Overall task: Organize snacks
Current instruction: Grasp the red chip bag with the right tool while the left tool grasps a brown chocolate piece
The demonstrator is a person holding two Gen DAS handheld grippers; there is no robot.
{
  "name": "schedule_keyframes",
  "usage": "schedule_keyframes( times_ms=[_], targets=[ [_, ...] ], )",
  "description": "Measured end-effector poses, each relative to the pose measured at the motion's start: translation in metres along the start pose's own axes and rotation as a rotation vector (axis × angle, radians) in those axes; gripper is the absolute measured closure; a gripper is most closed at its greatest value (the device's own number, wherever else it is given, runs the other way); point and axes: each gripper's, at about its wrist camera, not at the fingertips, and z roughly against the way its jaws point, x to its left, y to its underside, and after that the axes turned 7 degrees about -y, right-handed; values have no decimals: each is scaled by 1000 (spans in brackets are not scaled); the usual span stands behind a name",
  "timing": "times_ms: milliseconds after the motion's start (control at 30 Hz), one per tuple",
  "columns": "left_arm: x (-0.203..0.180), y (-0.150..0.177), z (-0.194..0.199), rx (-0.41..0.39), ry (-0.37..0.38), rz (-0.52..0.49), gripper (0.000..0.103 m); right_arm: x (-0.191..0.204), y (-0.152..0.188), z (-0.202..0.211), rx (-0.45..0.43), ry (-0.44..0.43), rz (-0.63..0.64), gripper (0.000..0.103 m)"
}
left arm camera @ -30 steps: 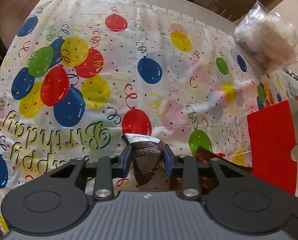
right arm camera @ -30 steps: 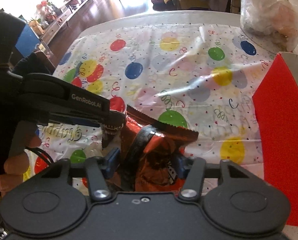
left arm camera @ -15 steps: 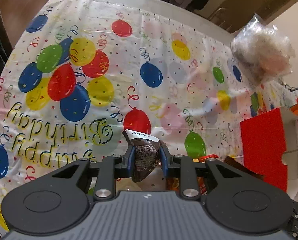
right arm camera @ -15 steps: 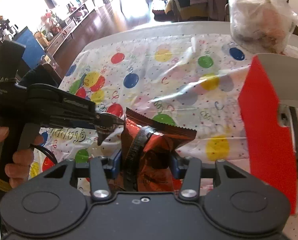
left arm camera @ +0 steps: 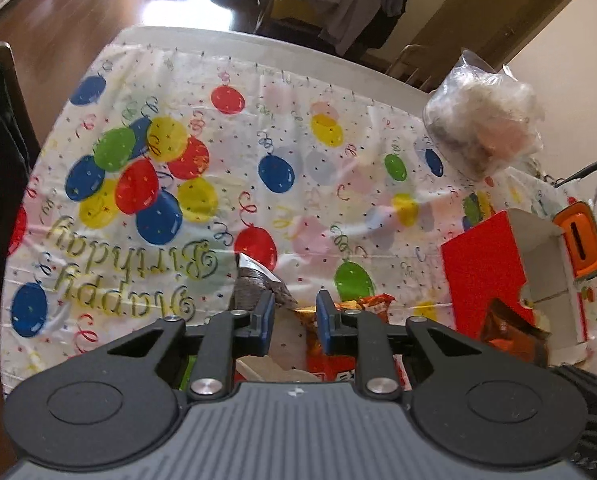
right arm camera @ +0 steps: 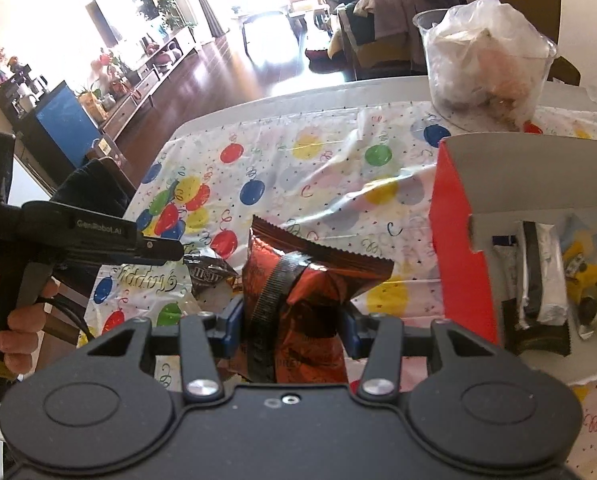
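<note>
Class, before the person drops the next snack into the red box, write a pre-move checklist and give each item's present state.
1. Right tongs closed on the red-brown snack bag: ok, the pads press on both sides.
2. Small brown packet held by the left tongs: cannot tell. The jaws are closing, the packet sits at one fingertip, and a gap shows between the pads.
3. Red box open on top: ok.
4. Room in the box: ok. The silver and black packets inside lie well below the rim.
5. Left tongs out of the bag's way to the box: ok. They are on the side of the bag away from the box.
</note>
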Motion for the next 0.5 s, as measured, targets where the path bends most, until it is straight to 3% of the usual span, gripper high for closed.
schedule_keyframes(
  times_ms=[267, 367, 400, 500],
  targets=[
    [1, -5, -13, 10, -52, 35, 81, -8, 10, 9, 0, -8, -32, 57],
    [0, -8, -23, 18, -81, 48, 76, -8, 15, 11, 0, -7, -27, 57],
    [-1, -9, -26, 19, -87, 52, 70, -8, 17, 11, 0, -6, -30, 57],
    [-7, -9, -34, 8, -118, 38, 40, -11, 20, 12, 6, -3, -43, 57]
  ],
)
